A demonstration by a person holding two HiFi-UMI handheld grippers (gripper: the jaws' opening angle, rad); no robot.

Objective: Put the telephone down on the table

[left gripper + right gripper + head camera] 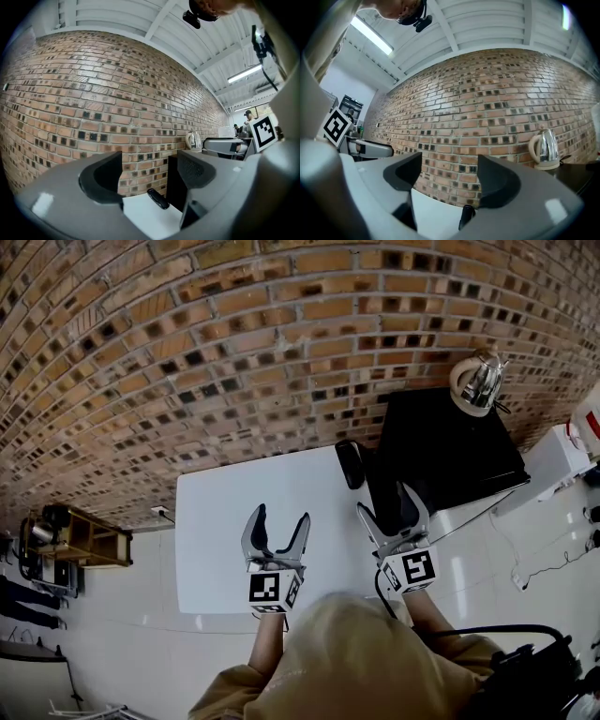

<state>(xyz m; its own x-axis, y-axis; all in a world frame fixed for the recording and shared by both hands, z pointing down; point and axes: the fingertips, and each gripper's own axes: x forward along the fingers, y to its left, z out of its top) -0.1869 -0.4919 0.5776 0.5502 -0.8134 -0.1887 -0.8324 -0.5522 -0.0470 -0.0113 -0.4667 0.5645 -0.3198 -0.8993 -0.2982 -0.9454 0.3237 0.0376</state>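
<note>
The black telephone handset (350, 463) lies flat on the white table (225, 531), at its far right edge by the brick wall. It also shows low between the jaws in the left gripper view (158, 198) and in the right gripper view (467, 217). My left gripper (279, 521) hovers over the middle of the table, open and empty, well short of the handset. My right gripper (389, 507) is at the table's right side, just behind the handset, its jaws apart with nothing between them. Neither gripper touches the phone.
A black cabinet (445, 451) stands against the table's right side, with a steel kettle (480, 382) on its far corner. A brick wall (234, 352) runs behind the table. A wooden shelf (80, 535) stands at the left, and a white unit (558, 465) and cables lie at the right.
</note>
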